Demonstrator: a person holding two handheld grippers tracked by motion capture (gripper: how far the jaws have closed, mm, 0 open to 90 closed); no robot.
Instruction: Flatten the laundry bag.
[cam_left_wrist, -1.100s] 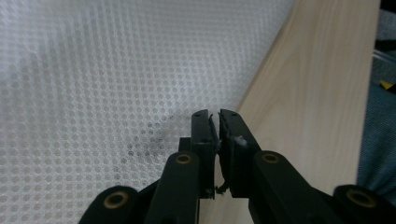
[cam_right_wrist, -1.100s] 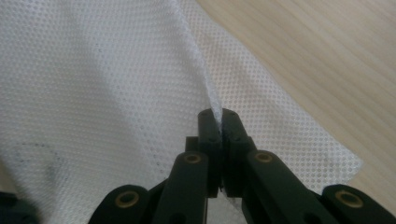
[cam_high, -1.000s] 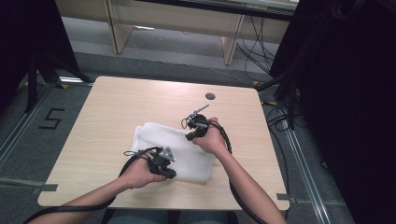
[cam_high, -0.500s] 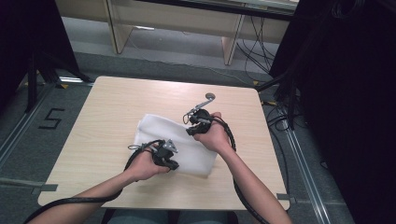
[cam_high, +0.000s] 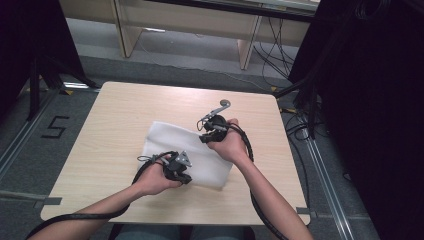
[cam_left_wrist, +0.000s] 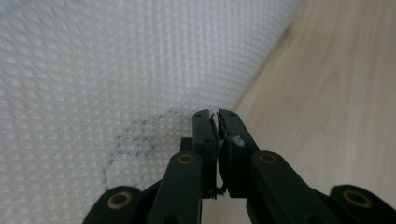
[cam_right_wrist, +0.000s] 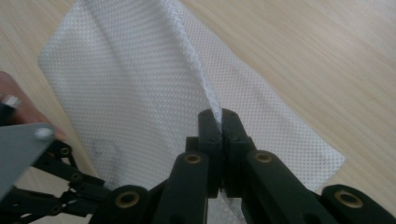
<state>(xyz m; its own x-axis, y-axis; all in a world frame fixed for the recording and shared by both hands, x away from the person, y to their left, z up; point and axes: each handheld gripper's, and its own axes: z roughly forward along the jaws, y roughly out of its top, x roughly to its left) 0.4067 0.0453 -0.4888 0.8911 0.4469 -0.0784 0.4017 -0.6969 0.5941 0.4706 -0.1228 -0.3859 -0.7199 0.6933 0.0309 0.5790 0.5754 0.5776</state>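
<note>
White dimpled cloth (cam_high: 186, 156) lies spread on the wooden desk (cam_high: 110, 130); nearest, the left gripper (cam_left_wrist: 218, 122) has just been closing, jaws apparently pinching its near edge. Beyond, the right gripper (cam_right_wrist: 219, 120) clamps a raised fold

A pale wooden table (cam_high: 120, 120) stands on grey floor (cam_high: 45, 115); beyond, seemingly a wooden bench (cam_high: 185, 12).
</note>
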